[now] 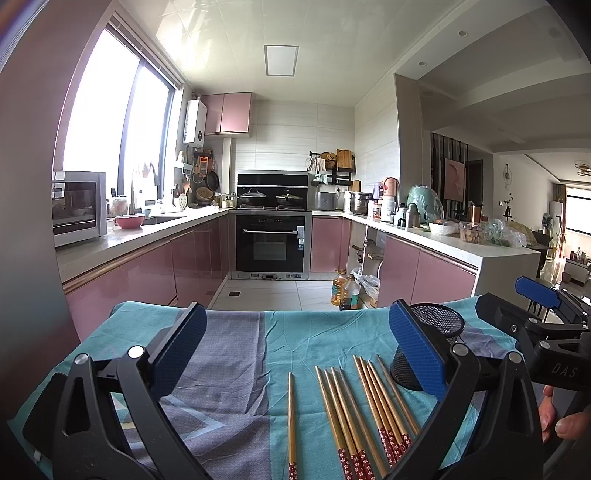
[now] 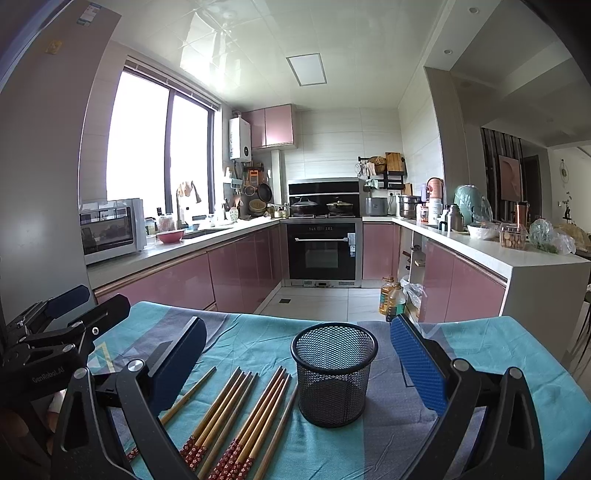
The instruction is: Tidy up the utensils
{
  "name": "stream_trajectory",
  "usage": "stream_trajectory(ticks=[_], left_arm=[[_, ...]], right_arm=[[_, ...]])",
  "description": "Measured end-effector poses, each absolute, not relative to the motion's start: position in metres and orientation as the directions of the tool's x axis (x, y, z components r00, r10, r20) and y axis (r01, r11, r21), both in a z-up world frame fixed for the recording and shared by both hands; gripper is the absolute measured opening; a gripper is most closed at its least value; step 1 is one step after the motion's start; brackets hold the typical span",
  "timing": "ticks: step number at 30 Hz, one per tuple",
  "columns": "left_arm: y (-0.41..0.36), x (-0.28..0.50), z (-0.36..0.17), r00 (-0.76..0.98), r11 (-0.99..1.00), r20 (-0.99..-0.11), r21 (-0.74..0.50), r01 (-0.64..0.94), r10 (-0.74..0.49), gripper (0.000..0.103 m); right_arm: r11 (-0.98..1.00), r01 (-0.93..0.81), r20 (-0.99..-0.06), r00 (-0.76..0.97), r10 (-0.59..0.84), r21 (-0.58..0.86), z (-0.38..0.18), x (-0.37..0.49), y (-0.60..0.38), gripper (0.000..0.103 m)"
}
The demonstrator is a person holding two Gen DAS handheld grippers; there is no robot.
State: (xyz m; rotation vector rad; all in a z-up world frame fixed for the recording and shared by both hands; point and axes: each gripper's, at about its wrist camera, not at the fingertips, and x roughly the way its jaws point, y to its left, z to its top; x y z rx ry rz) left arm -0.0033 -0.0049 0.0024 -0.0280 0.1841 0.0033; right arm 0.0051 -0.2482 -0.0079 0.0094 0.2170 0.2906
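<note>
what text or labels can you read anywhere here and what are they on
"DAS": on the right gripper body, rest cut off.
"GenRoboL.AI", roughly: on the left gripper body, last letters unsure.
Sticker on the oven door: too small to read.
Fridge door labels: blurred.

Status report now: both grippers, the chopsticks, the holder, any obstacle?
Left gripper open, empty. Right gripper open, empty. Chopsticks flat on the cloth, left of the upright mesh holder; holder looks empty. Nothing in the way.
</note>
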Motion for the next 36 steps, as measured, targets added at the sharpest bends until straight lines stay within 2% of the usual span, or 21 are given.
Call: stream_trajectory(ticks=[36], left_arm=[[-0.0059, 0.0012, 0.0001, 0.98, 1.0, -0.197, -0.02, 0.0, -0.004, 0.097]], right_arm=[[0.955, -0.292, -0.225, 0.928, 0.298, 0.06, -0.0137, 0.0109, -0.2475, 0.097]])
